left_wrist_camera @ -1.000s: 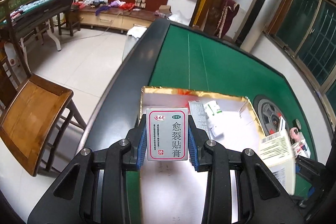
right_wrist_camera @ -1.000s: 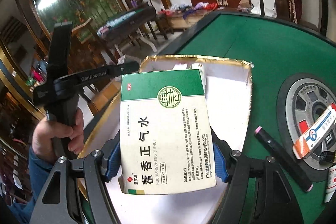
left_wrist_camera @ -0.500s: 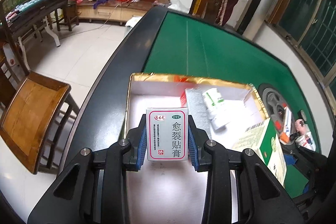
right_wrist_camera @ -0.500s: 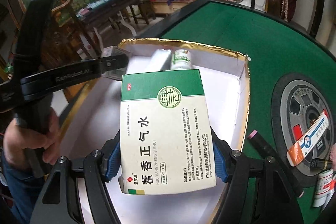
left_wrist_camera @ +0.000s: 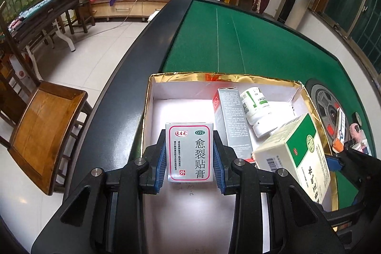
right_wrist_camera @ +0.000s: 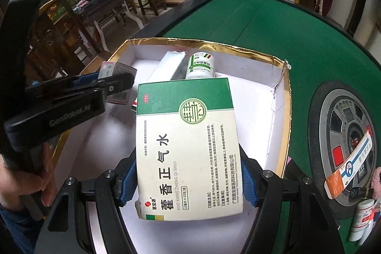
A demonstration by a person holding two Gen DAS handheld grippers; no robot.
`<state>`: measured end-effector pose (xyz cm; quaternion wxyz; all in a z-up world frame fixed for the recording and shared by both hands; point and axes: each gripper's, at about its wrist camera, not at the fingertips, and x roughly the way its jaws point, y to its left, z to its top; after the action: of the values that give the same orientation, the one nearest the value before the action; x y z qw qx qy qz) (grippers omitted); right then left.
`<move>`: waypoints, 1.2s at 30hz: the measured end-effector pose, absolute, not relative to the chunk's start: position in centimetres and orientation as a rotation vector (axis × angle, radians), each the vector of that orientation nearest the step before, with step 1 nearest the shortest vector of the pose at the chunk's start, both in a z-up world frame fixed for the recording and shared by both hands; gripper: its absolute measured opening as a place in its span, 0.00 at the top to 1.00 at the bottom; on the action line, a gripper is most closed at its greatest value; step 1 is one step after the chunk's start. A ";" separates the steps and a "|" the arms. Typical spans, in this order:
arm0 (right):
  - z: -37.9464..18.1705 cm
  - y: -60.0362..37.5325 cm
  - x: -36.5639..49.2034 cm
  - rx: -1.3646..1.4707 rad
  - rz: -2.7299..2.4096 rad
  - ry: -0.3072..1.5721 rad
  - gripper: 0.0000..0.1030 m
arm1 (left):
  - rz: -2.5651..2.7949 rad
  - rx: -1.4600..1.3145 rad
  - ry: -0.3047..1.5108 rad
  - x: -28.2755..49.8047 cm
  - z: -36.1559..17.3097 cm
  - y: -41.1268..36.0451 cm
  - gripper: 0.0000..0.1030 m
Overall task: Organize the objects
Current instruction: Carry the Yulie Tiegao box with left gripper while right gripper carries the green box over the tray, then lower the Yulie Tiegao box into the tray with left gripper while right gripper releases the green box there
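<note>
I count three medicine boxes: the small grey one [left_wrist_camera: 189, 152] in my left gripper [left_wrist_camera: 189, 158], the large green-and-cream one [right_wrist_camera: 188, 149] in my right gripper [right_wrist_camera: 189, 180], one grey carton [left_wrist_camera: 234, 120] lying in the tray [left_wrist_camera: 214, 77]. One white bottle [left_wrist_camera: 258, 108] there too.

The small grey box [left_wrist_camera: 189, 152] at lower centre of the left wrist view reads "OTC" and "愈裂贴膏", with "外" in a red square. In the right wrist view, the green-and-cream box [right_wrist_camera: 188, 149] at centre reads "OTC", "藿香正气水", "HUO XIANG ZHENG QI SHUI". The black gripper body [right_wrist_camera: 69, 111] at left bears "GenRobot.AI".
</note>
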<state>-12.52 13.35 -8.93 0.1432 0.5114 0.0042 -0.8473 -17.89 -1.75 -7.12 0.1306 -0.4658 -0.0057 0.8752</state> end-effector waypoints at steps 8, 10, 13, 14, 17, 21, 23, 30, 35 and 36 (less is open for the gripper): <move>-8.9 13.3 -11.4 1.506 -2.400 0.014 0.31 | 2.545 -1.363 -0.009 -18.0 -7.5 -1.8 0.68; -8.9 13.3 -10.9 1.526 -2.400 0.028 0.31 | 2.544 -1.368 -0.009 -18.0 -7.6 -1.8 0.68; -9.0 13.5 -11.2 1.560 -2.408 0.035 0.31 | 2.547 -1.370 -0.006 -18.0 -7.6 -1.7 0.68; -9.1 13.4 -11.3 1.565 -2.417 0.042 0.31 | 2.548 -1.370 -0.004 -18.0 -7.6 -1.7 0.68; -9.4 13.5 -12.4 1.591 -2.416 0.002 0.31 | 2.549 -1.373 0.007 -17.9 -7.7 -1.4 0.68; -9.7 13.2 -13.1 1.594 -2.432 -0.011 0.31 | 2.552 -1.372 0.016 -17.8 -7.8 -1.3 0.68; -9.8 13.1 -13.2 1.591 -2.429 -0.026 0.31 | 2.552 -1.369 0.024 -17.8 -7.8 -1.2 0.67; -9.6 12.8 -13.5 1.584 -2.423 -0.070 0.30 | 2.557 -1.382 0.026 -17.9 -8.0 -0.9 0.68; -9.5 12.9 -13.6 1.591 -2.424 -0.094 0.30 | 2.562 -1.377 0.021 -17.8 -7.9 -0.9 0.67; -9.5 13.0 -13.7 1.593 -2.422 -0.094 0.30 | 2.564 -1.371 0.018 -17.8 -7.9 -0.9 0.67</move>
<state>-13.65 13.02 -9.50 0.1203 0.5452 -0.0321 -0.8290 -17.82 -0.93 -7.87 0.1166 -0.4684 0.0062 0.8757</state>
